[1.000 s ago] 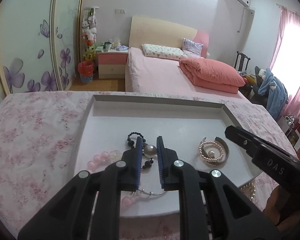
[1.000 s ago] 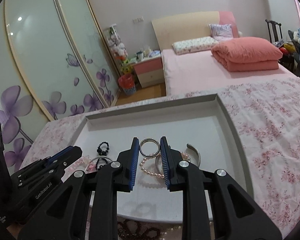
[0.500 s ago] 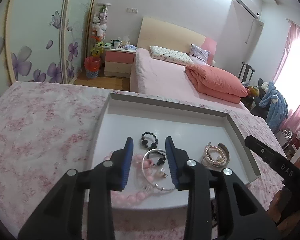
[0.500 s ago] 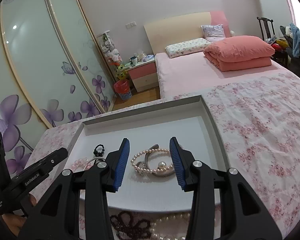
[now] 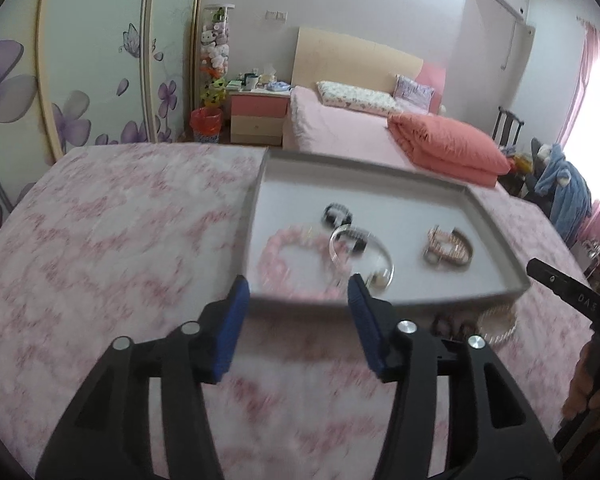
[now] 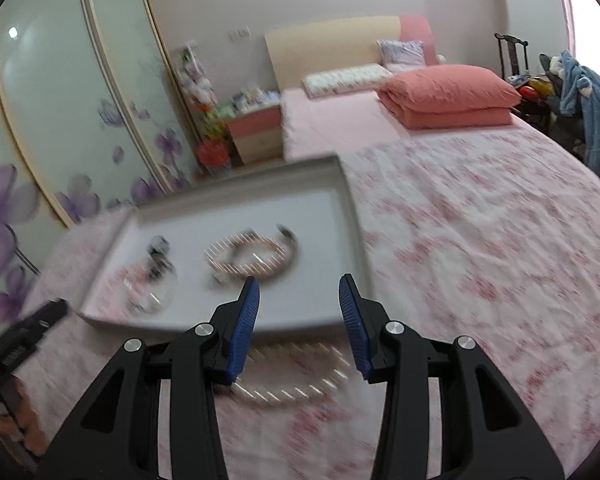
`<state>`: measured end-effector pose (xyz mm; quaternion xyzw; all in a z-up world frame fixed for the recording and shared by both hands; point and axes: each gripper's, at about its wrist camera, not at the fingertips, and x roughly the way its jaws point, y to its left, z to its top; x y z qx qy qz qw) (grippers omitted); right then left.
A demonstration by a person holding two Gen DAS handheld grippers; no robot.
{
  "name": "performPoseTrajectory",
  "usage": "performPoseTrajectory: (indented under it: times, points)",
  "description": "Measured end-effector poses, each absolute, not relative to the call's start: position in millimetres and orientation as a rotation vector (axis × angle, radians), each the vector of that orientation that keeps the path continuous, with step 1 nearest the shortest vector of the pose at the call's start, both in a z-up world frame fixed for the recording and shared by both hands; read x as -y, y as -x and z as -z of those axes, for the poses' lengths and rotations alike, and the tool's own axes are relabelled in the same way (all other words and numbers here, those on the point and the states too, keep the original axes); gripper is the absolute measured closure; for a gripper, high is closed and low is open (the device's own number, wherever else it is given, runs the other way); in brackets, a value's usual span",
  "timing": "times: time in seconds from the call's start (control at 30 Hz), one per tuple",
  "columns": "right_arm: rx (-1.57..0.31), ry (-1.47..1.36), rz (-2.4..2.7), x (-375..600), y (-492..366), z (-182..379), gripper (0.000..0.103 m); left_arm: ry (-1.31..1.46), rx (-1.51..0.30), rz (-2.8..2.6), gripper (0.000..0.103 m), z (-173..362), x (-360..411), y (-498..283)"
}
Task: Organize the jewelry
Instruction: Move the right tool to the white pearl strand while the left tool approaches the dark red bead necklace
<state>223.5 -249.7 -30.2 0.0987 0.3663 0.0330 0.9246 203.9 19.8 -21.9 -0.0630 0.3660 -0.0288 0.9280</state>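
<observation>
Here, grey tray (image 5: 496, 224), pink bead bracelet (image 5: 288, 260), pearl bracelet (image 5: 446, 246)

Between the fingers (image 5: 236, 312) of the left gripper (image 5: 298, 316) nothing is held; the gap is free, and the near wall of the grey tray (image 5: 496, 240) rises just ahead of the tips. To their left, the flowered cloth on the desk (image 5: 112, 248) lies bare. Past the wall, the pink bead bracelet (image 5: 296, 260) and a clear bangle (image 5: 360, 256) crowd the near tray floor.

The right gripper (image 6: 298, 312) also stands apart and empty; a pearl necklace (image 6: 296, 384) lies under and between its fingers (image 6: 350, 312). Rightward the cloth is clear.
</observation>
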Motion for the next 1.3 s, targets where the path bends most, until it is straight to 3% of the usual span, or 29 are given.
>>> performPoseTrajectory:
  times: [0.33,0.53,0.57,1.3]
  points:
    - [-0.883,-0.091,-0.048,241.7,-223.0,62.9,0.064,0.108,-0.781,0.051,0.036,33.4,-30.9,-181.1]
    - [-0.883,-0.005,-0.032,233.0,-216.2,72.1,0.091,0.09,-0.792,0.051,0.035,35.8,-26.1,-179.8]
    - [-0.884,-0.009,-0.035,234.4,-214.2,72.6,0.092,0.088,-0.795,0.052,0.035,36.8,-25.3,-180.4]
    - [-0.879,0.014,0.062,265.6,-190.1,74.0,0.092,-0.036,-0.845,0.189,0.024,55.9,49.2,-184.8]
